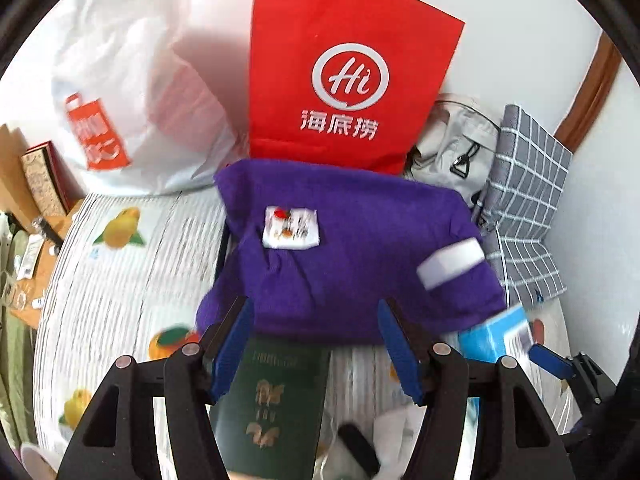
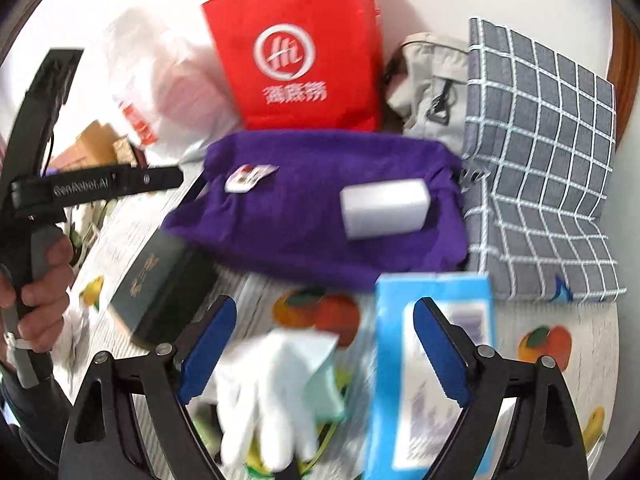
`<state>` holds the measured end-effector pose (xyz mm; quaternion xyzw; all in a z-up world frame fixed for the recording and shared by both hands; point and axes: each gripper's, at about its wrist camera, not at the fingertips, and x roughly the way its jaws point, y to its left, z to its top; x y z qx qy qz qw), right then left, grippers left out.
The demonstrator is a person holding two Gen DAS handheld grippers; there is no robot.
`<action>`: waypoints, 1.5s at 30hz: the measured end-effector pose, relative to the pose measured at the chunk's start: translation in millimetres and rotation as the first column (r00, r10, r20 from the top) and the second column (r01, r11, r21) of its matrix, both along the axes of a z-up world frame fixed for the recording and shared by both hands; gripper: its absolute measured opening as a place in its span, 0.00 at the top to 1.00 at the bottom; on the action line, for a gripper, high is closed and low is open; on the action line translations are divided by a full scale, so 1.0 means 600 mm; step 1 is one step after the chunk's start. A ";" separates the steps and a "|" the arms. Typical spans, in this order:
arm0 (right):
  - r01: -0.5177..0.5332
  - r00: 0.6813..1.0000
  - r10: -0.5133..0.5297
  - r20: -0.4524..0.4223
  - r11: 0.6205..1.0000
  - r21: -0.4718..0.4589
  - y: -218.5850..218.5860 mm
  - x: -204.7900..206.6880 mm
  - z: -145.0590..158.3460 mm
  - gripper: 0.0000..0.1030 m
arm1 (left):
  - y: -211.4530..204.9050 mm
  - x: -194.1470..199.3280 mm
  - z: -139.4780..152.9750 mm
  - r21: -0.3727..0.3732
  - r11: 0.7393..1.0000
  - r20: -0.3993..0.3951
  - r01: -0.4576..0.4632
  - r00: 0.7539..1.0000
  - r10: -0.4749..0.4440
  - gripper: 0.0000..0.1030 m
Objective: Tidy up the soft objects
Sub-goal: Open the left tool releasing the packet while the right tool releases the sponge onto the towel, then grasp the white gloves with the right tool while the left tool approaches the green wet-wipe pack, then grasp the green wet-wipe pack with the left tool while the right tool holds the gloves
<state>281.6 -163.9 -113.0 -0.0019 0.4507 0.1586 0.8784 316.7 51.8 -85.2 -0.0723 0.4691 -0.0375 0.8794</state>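
Note:
A folded purple cloth [image 1: 360, 248] lies on the bed, with a white sponge block [image 1: 450, 264] and a small white packet [image 1: 291, 228] on top of it. My left gripper [image 1: 316, 346] hovers open just in front of the cloth, and a dark green box [image 1: 272, 400] lies on the sheet beneath its fingers. My right gripper [image 2: 324, 342] is open too, above a white glove [image 2: 272, 392], a pale green cloth [image 2: 330, 384] and a blue box [image 2: 400, 380]. Neither pair of pads presses on anything. The purple cloth [image 2: 304, 208] lies beyond the right gripper.
A red paper bag [image 1: 344, 72] and a white plastic bag [image 1: 120, 80] stand against the wall behind the cloth. A grey pouch [image 1: 452, 148] and a grey checked cushion [image 1: 528, 208] lie to the right. The fruit-print sheet [image 1: 120, 264] is bare at left, beside a cluttered wooden table [image 1: 36, 240].

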 end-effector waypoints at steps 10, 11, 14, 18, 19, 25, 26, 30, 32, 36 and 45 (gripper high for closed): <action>-0.090 0.994 0.083 -0.072 0.991 -0.099 0.077 -0.051 -0.083 0.89 | 0.043 -0.107 -0.075 0.002 0.999 -0.076 -0.037 0.996 0.037 0.40; -0.087 0.994 0.078 -0.079 0.991 -0.106 0.080 -0.054 -0.089 0.90 | 0.047 -0.117 -0.079 -0.004 0.999 -0.075 -0.040 0.996 0.040 0.40; -0.057 0.998 0.056 -0.006 0.993 -0.104 0.078 -0.074 -0.068 0.90 | 0.051 -0.142 -0.084 0.022 0.999 -0.057 -0.047 0.997 0.048 0.40; -0.036 0.997 0.037 0.060 0.999 -0.025 0.063 -0.101 -0.034 0.90 | 0.052 -0.167 -0.081 -0.002 0.999 -0.054 -0.040 0.998 0.040 0.40; -0.025 0.997 0.025 0.074 1.000 -0.007 0.057 -0.109 -0.026 0.90 | 0.051 -0.173 -0.079 0.000 0.999 -0.048 -0.040 0.998 0.040 0.40; 0.014 0.992 -0.019 0.124 0.999 0.043 0.025 -0.149 0.012 0.90 | 0.031 -0.216 -0.076 0.005 1.000 -0.033 -0.002 0.999 0.003 0.40; 0.021 0.991 -0.027 0.133 0.999 0.047 0.016 -0.161 0.017 0.90 | 0.027 -0.220 -0.078 0.005 1.000 -0.036 0.000 0.999 0.000 0.40; 0.040 0.987 -0.054 0.151 0.995 0.093 -0.014 -0.198 0.021 0.90 | 0.003 -0.240 -0.094 0.005 1.000 -0.055 0.023 0.998 -0.023 0.35; 0.042 0.985 -0.058 0.160 0.994 0.098 -0.026 -0.220 0.023 0.90 | -0.009 -0.249 -0.100 0.003 0.999 -0.061 0.042 0.997 -0.042 0.34; 0.061 0.979 -0.077 0.189 0.994 0.092 -0.055 -0.263 0.030 0.90 | -0.041 -0.264 -0.114 -0.024 0.995 -0.065 0.101 0.993 -0.103 0.29; 0.147 0.970 -0.160 0.185 0.986 0.085 -0.134 -0.333 0.006 0.90 | -0.095 -0.266 -0.160 0.022 0.981 -0.106 0.192 0.976 -0.189 0.25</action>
